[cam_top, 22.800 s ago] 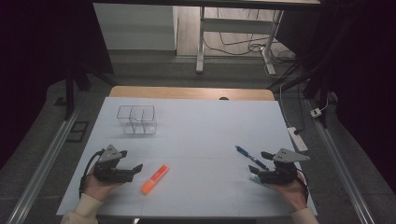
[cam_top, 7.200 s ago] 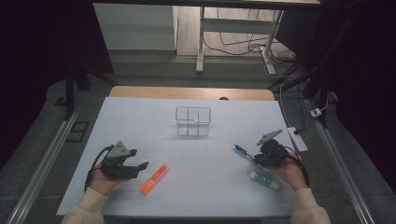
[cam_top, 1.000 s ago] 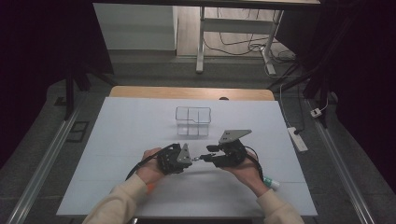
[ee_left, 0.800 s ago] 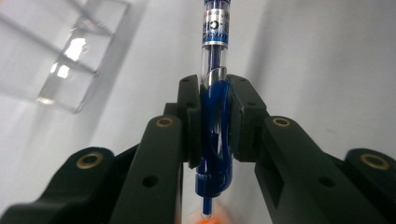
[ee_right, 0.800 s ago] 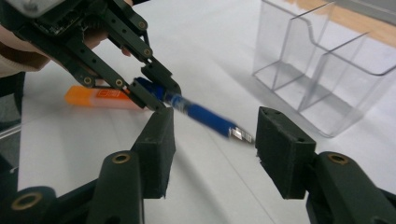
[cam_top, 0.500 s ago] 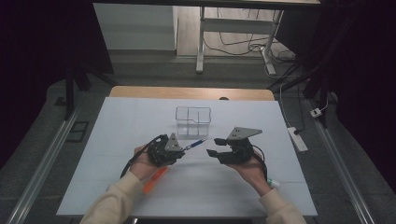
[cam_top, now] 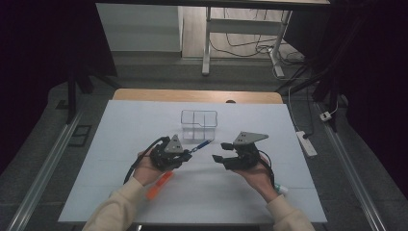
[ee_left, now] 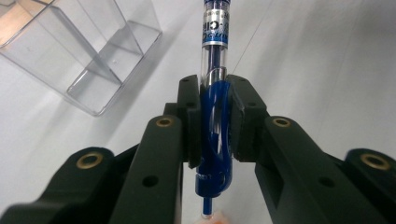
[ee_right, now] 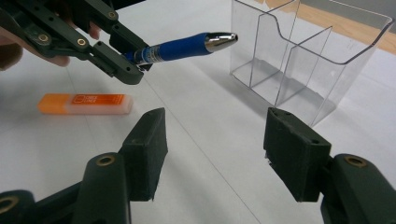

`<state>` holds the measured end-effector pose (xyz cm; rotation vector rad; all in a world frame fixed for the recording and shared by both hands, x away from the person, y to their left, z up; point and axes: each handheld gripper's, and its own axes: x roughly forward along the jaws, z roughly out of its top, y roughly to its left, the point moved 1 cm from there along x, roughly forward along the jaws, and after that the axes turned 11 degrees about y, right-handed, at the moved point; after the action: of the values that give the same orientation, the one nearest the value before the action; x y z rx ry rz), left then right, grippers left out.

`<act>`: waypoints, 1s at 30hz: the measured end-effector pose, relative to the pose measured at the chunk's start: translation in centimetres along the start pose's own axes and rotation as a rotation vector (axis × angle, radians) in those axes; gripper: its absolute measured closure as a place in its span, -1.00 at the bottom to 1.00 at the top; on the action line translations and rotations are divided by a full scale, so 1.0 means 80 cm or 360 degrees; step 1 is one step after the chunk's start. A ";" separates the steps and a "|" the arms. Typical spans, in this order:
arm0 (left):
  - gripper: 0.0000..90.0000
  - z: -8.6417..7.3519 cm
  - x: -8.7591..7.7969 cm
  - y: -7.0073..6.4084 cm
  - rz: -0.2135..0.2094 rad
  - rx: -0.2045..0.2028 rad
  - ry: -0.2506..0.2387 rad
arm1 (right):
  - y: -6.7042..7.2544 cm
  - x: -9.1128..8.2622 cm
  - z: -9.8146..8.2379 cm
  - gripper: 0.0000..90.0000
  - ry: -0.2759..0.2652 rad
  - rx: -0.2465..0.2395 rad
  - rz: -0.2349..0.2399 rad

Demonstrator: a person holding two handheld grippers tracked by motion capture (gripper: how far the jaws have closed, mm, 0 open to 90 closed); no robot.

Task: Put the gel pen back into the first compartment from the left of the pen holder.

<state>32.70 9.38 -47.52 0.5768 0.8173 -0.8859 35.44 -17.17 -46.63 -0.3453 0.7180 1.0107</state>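
peeking from under the left forearm, the orange marker (cam_top: 159,185) is half hidden. the left claw (cam_top: 185,155) clamps the blue pen (cam_top: 201,146), tip toward the clear box (cam_top: 198,125). the right claw (cam_top: 217,151) has just been opening, nothing between its jaws.

Blue pen (ee_right: 180,46): glossy plastic, shiny metal tip. Organizer (ee_right: 303,51): clear smooth plastic. Table (cam_top: 144,120): matt white.

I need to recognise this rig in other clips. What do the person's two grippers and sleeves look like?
Both the left gripper and the right gripper are black, with blocky jaws, brass-coloured rivets, a grey three-cornered plate on top and a trailing black cable. The sleeves are cream-coloured.
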 end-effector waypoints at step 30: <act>0.69 0.019 0.023 -0.030 -0.0055 0.0120 0.0051 | 0.004 0.000 0.002 0.33 -0.0156 0.0078 0.0138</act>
<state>31.90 6.18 -48.45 0.6460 0.8275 -0.9445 35.20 -16.93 -46.50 -0.2221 0.6721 1.0824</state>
